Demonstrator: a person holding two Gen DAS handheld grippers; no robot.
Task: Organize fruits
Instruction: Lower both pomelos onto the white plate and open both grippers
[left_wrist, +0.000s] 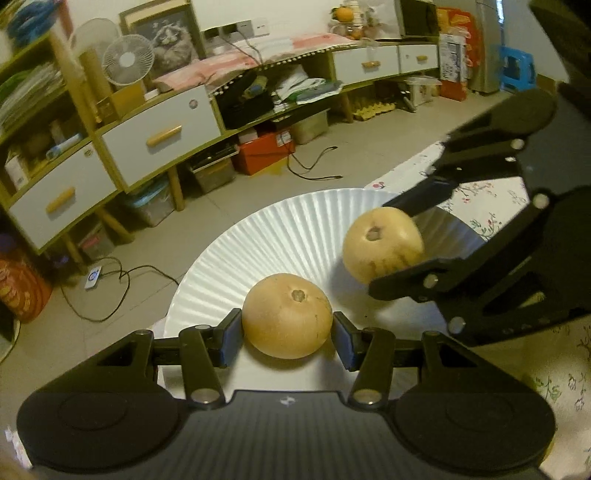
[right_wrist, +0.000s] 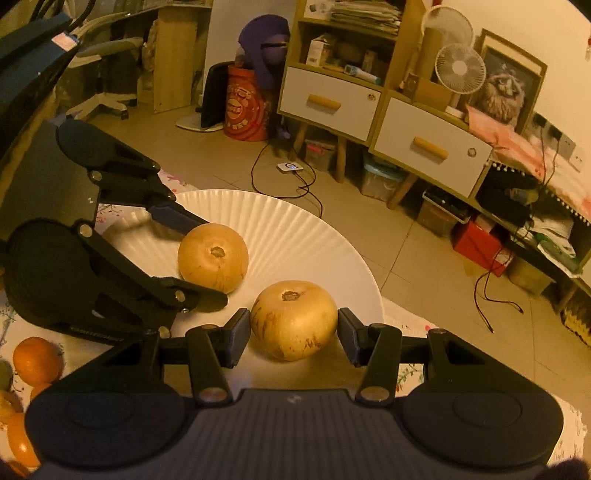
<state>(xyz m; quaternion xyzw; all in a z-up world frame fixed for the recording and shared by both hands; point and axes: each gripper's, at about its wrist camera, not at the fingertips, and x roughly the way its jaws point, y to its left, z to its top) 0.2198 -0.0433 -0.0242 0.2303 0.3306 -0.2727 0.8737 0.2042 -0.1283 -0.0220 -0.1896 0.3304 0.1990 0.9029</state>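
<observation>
Two round tan-yellow fruits sit over a white fluted paper plate (left_wrist: 258, 236), one smooth (left_wrist: 287, 315), one brown-speckled (right_wrist: 294, 320). Left gripper (left_wrist: 288, 338) pads clamp the smooth fruit; right gripper (right_wrist: 294, 334) clamps the speckled one. Oranges (right_wrist: 37, 360) lie beside on the floral tablecloth (left_wrist: 491, 195).

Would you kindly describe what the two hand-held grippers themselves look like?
Both the left hand-held gripper and the right hand-held gripper are matte black, with ribbed bodies, round discs either side, silver rivets on linkage arms and dark blue finger pads. No cables or sleeves show.
</observation>
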